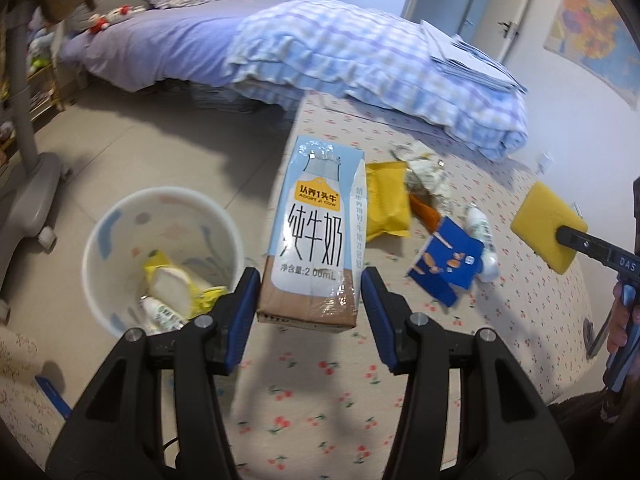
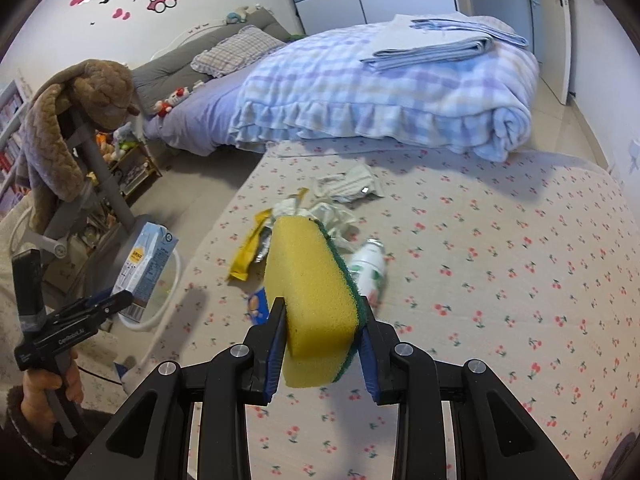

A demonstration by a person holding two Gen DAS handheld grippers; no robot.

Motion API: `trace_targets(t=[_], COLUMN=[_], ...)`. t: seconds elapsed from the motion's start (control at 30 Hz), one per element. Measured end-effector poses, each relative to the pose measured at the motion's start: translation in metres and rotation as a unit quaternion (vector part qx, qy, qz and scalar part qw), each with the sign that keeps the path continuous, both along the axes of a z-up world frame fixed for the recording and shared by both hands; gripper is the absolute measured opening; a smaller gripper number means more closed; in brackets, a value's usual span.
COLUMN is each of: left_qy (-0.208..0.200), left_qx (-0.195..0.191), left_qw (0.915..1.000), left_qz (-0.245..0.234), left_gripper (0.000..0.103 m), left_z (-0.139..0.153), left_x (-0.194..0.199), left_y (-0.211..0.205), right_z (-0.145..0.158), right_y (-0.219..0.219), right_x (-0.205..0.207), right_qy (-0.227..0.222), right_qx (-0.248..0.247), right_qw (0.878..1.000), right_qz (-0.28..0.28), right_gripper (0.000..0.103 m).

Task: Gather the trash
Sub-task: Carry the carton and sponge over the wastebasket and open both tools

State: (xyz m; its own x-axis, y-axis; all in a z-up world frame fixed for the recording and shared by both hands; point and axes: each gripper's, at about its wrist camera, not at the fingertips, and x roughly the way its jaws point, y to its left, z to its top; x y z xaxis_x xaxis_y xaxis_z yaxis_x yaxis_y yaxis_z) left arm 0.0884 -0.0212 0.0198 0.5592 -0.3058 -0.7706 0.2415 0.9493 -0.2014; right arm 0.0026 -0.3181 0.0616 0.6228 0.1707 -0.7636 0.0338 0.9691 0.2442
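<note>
My left gripper [image 1: 310,284] is shut on a blue and white milk carton [image 1: 314,232] and holds it in the air at the mattress edge, just right of the white trash bin [image 1: 160,200] on the floor. The bin holds a yellow wrapper and a small bottle. The carton also shows in the right wrist view [image 2: 148,264]. My right gripper [image 2: 324,312] is shut on a yellow sponge [image 2: 312,300] with a green scouring side, above the cherry-print mattress [image 2: 500,280]. Trash lies on the mattress: a yellow packet [image 1: 388,200], a blue box [image 1: 448,264], a small white bottle [image 2: 370,270] and crumpled paper [image 2: 348,184].
A folded plaid quilt [image 1: 360,52] with folded sheets on it lies at the far end of the bed. A grey stand on wheels [image 1: 28,184] with a brown plush toy [image 2: 72,128] stands left of the bin on the tiled floor.
</note>
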Motion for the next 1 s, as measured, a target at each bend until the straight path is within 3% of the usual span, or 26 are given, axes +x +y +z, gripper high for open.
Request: trace_targets(t=[0.73, 0.83, 0.87, 0.97, 1.0], left_qy=[0.02, 0.02, 0.024, 0.028, 0.025], left_qx=[-0.005, 0.01, 0.017, 0.041, 0.047], left_qw=[0.992, 0.9897, 0.9893, 0.9854, 0.9839], left_qz=[0.125, 0.142, 0.143, 0.163, 0.171], left_gripper=[0.054, 0.055, 0.059, 0.09, 0.091], left_z=[-0.021, -0.022, -0.022, -0.024, -0.023], left_x=[0.013, 0.017, 0.019, 0.019, 0.018], left_y=[0.1, 0.104, 0.104, 0.106, 0.108], right_z=[-0.014, -0.02, -0.022, -0.027, -0.029], right_y=[0.126, 0.144, 0.15, 0.165, 0.169], right_x=[0.053, 0.061, 0.064, 0.072, 0.074], right_qy=[0.003, 0.006, 0.006, 0.008, 0.01], right_qx=[0.006, 0.004, 0.003, 0.002, 0.003], right_qw=[0.995, 0.994, 0.993, 0.992, 0.992], right_qz=[0.101, 0.113, 0.116, 0.124, 0.126], right_gripper=[0.033, 0.033, 0.033, 0.034, 0.034])
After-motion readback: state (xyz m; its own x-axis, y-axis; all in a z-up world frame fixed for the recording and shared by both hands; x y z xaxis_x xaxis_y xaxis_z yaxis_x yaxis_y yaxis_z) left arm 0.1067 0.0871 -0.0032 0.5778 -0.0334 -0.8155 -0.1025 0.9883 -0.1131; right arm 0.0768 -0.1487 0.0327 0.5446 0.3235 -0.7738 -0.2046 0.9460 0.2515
